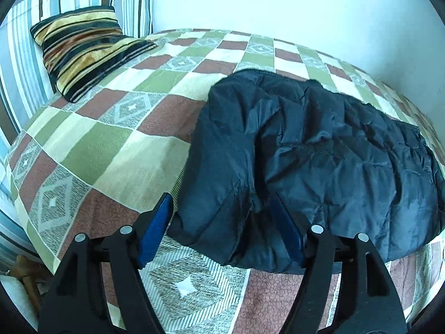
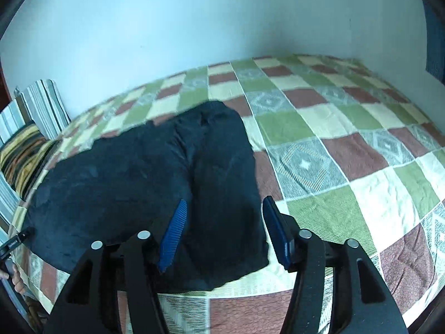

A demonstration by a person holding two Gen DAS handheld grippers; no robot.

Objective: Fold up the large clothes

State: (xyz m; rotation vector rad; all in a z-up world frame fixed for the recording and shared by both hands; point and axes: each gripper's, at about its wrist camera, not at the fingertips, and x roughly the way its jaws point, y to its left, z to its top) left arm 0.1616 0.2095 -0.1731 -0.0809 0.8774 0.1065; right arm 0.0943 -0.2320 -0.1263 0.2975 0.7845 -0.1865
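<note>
A dark navy quilted jacket (image 1: 311, 150) lies folded into a broad bundle on the checkered bedspread (image 1: 111, 150). My left gripper (image 1: 222, 208) is open, its blue-padded jaws straddling the jacket's near left corner without closing on it. In the right wrist view the same jacket (image 2: 133, 178) fills the left half. My right gripper (image 2: 225, 211) is open, its jaws standing either side of the jacket's near right corner. The left gripper's tip (image 2: 16, 240) shows at the far left edge of that view.
A gold-and-black striped cushion (image 1: 83, 47) leans on striped pillows (image 1: 25, 64) at the head of the bed. A pale wall (image 2: 167, 27) runs along the far side. The bedspread (image 2: 347, 144) stretches to the right of the jacket.
</note>
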